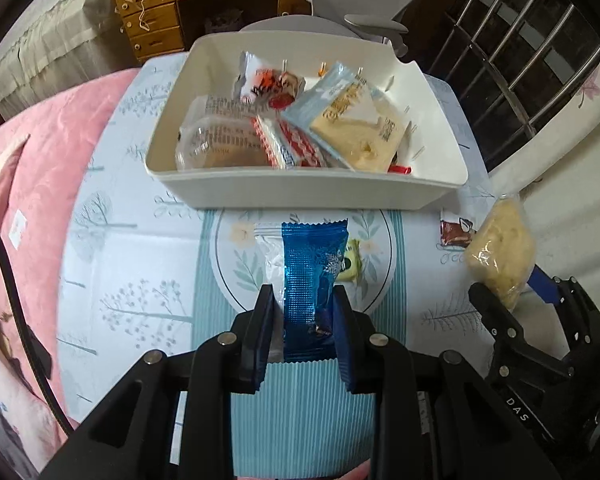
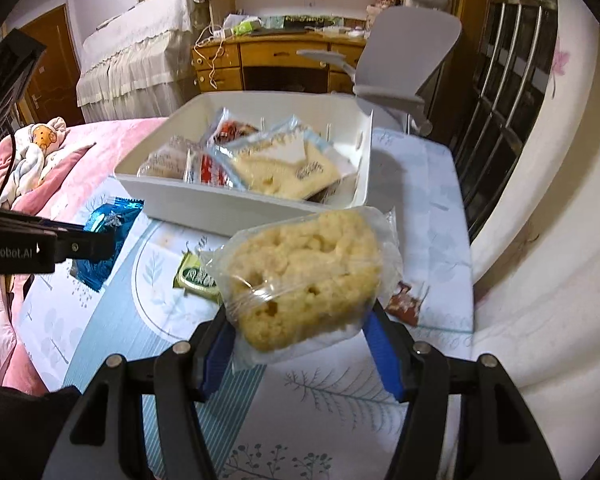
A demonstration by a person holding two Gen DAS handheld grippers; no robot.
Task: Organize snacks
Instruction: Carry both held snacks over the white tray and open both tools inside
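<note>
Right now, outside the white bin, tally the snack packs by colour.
Blue pack: 1
Green pack: 1
Brown pack: 1
Clear pack of yellow cake: 1
Clear pack beside the blue: 1
Total: 5

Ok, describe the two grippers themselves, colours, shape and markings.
Both are black, angular linkage frames with round silver pivot pins. The left gripper has one black and one blue ribbed pad; the right gripper shows blue pads. White lettering marks their sides. A black cable hangs at left.

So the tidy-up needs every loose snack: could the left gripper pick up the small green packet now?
Probably not yet: the left gripper is shut on the blue packet, though the green packet lies uncovered on the table.
</note>
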